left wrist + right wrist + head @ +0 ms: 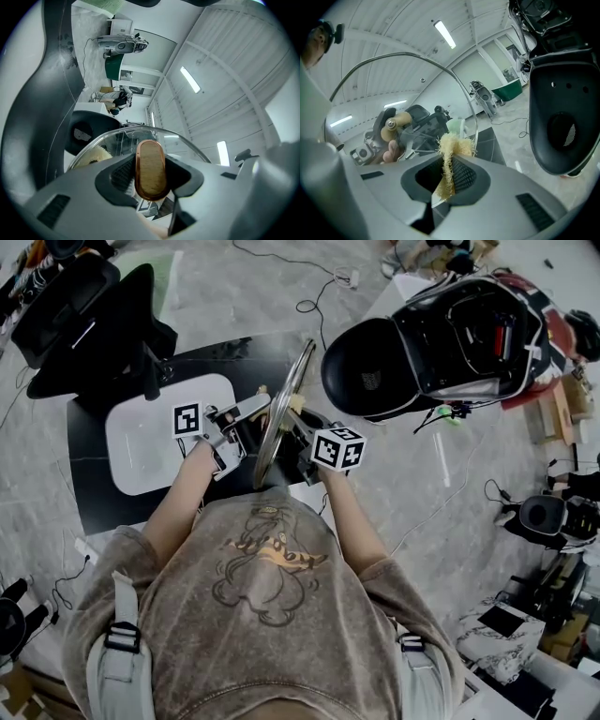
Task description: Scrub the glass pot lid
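Observation:
In the head view the glass pot lid (282, 399) stands on edge in front of the person, between the two grippers. My left gripper (260, 412) is shut on the lid's wooden knob (150, 169), which fills the space between the jaws in the left gripper view. The glass dome (123, 139) curves behind the knob. My right gripper (298, 428) is shut on a yellow fibrous scrubber (449, 154), which sits against the other face of the lid (455, 78). Through the glass the knob (393, 123) and the left gripper show. The scrubber (92, 157) also shows through the glass.
A white tray (150, 442) lies on a black mat (89, 488) below the left gripper. A black chair (375, 371) stands close at the right, another black chair (84, 315) at the upper left. Cables (314, 306) run over the floor.

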A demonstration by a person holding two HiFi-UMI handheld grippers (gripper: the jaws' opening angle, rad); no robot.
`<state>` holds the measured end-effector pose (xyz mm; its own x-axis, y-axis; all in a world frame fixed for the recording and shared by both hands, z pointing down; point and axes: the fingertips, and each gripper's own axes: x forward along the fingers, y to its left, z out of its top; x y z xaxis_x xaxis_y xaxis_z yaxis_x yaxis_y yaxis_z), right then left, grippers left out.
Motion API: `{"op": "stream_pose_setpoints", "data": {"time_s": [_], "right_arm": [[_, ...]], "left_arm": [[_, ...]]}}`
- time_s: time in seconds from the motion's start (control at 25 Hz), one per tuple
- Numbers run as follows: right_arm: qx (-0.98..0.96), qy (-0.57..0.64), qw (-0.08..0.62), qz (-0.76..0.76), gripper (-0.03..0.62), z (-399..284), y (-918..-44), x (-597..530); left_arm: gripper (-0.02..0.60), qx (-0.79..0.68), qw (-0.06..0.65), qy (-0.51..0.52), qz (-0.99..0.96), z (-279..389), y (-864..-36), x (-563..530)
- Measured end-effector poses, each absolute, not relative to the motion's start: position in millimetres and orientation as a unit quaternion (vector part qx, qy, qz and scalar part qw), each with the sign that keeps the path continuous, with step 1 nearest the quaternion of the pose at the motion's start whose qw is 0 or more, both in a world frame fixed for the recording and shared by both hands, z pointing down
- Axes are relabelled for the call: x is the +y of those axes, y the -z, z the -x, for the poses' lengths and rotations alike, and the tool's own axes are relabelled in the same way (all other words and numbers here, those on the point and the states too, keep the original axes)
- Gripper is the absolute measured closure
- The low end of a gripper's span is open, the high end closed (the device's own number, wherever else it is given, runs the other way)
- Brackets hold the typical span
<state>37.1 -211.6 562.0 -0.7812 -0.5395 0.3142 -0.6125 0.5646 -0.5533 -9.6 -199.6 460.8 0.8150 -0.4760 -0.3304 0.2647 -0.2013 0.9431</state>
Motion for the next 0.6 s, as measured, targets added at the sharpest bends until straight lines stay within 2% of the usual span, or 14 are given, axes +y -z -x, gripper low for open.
{"op": "stream_pose_setpoints", "data": {"time_s": [0.6], "right_arm": [[-0.907, -0.341, 0.089, -0.231, 0.553, -10, -562, -133]], "left_arm": [[0.402, -0.096, 0.632, 0.287, -0.713, 9, -479, -202]]}}
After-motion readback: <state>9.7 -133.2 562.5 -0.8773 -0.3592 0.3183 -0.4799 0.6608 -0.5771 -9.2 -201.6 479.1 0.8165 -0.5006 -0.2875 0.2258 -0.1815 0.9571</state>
